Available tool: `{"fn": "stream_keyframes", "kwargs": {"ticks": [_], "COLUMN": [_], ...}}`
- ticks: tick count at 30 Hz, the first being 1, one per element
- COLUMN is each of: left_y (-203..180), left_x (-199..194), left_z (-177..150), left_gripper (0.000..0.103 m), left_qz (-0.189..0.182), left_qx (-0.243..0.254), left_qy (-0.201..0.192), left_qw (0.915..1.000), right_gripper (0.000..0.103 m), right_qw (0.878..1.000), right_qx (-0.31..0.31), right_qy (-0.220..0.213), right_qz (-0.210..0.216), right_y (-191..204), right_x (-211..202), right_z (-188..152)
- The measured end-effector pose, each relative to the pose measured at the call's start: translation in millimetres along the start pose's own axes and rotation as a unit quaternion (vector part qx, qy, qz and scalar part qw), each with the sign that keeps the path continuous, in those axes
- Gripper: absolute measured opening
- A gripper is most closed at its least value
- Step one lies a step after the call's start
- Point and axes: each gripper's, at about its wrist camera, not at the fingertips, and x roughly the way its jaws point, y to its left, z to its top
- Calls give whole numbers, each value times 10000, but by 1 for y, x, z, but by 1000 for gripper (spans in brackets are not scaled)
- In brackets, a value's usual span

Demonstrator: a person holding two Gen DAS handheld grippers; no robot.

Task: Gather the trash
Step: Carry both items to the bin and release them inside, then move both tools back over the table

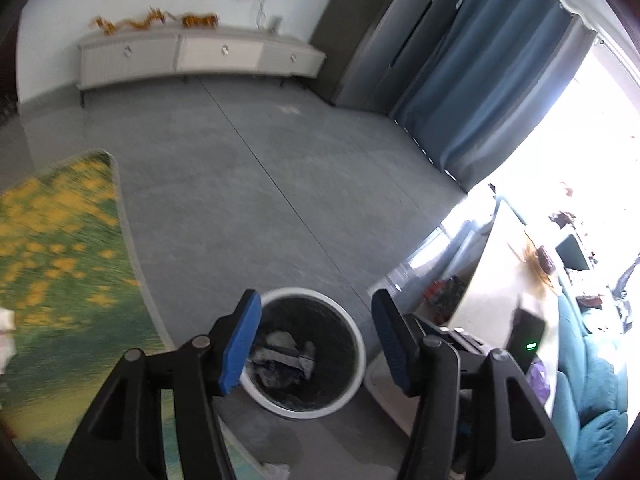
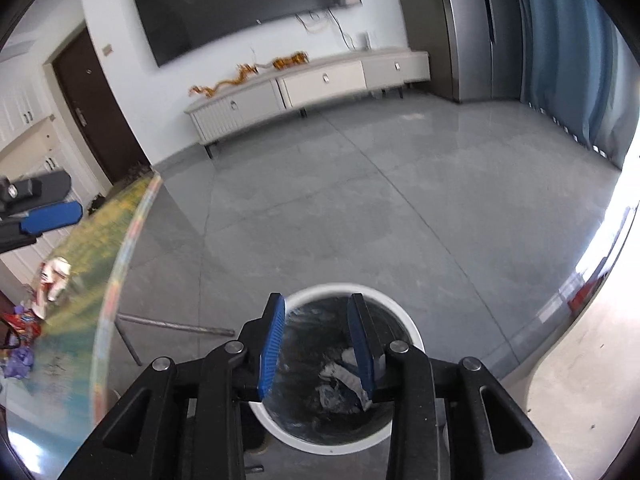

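Note:
A round white-rimmed waste bin (image 1: 352, 376) with a black liner stands on the grey floor and holds crumpled wrappers (image 1: 286, 356). My left gripper (image 1: 314, 340) is open and empty above the bin. In the right wrist view the same bin (image 2: 410, 330) lies under my right gripper (image 2: 318, 348), which is open and empty, with the wrappers (image 2: 340, 384) below it. A crumpled white and red wrapper (image 2: 54, 280) and purple and red packets (image 2: 20, 340) lie on the flower-patterned table (image 2: 100, 240) at left. The left gripper's blue pad (image 2: 52, 216) shows at the far left.
The flower-patterned table (image 1: 60, 260) is left of the bin. A white TV cabinet (image 2: 312, 84) and a wall TV (image 2: 240, 4) stand at the far wall. Blue curtains (image 1: 480, 80) hang at right. A teal sofa (image 1: 588, 384) and a cluttered light surface (image 1: 500, 280) are at right.

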Motion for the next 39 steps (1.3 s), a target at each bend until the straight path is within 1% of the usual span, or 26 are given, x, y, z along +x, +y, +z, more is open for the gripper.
{"fn": "stream_keyframes", "kwargs": {"ticks": [1, 3, 5, 9, 12, 15, 18, 21, 22, 25, 27, 29, 32, 35, 39], "left_y": [1, 5, 12, 25, 44, 67, 101, 128, 139, 164, 181, 197, 219, 237, 257], "left_x": [-11, -32, -58, -105, -150, -187, -232, -268, -282, -317, -333, -351, -370, -379, -374], "left_z": [-1, -6, -11, -21, -35, -46, -63, -74, -80, -97, -109, -123, -143, -162, -184], "left_gripper": [56, 56, 56, 56, 56, 56, 56, 56, 56, 57, 61, 63, 66, 69, 69], "left_qz": [71, 237, 328, 548, 877, 1111, 1418, 1681, 1839, 2161, 2321, 2504, 2715, 2763, 2706], "left_qx": [41, 122, 166, 201, 277, 169, -30, -166, -215, -391, -545, -679, -811, -960, -1186], "left_qy": [-115, -318, -531, -784, -1063, -1268, -1481, -1644, -1719, -1877, -1938, -1998, -2037, -1985, -1791], "left_qw": [9999, 9991, 9979, 9952, 9901, 9855, 9788, 9718, 9675, 9574, 9516, 9449, 9371, 9354, 9384], "right_gripper": [35, 37, 38, 40, 40, 40, 41, 43, 44, 45, 45, 45, 47, 49, 51], "right_qw": [10000, 9995, 9985, 9948, 9904, 9854, 9805, 9761, 9751, 9709, 9688, 9670, 9641, 9618, 9596], "right_qx": [-21, -116, -221, -495, -705, -899, -1059, -1220, -1261, -1410, -1465, -1514, -1606, -1676, -1754], "right_qy": [-61, -272, -440, -769, -987, -1172, -1299, -1359, -1373, -1392, -1399, -1412, -1424, -1413, -1303], "right_qz": [27, 121, 221, 442, 668, 844, 1027, 1176, 1203, 1347, 1426, 1482, 1562, 1643, 1775], "right_y": [1, 17, 32, 68, 98, 128, 158, 182, 188, 211, 223, 230, 241, 254, 272], "right_x": [-5, -24, -40, -72, -93, -110, -120, -126, -128, -131, -132, -132, -135, -136, -130], "right_z": [2, 9, 16, 29, 36, 43, 48, 52, 53, 55, 58, 59, 59, 58, 55]}}
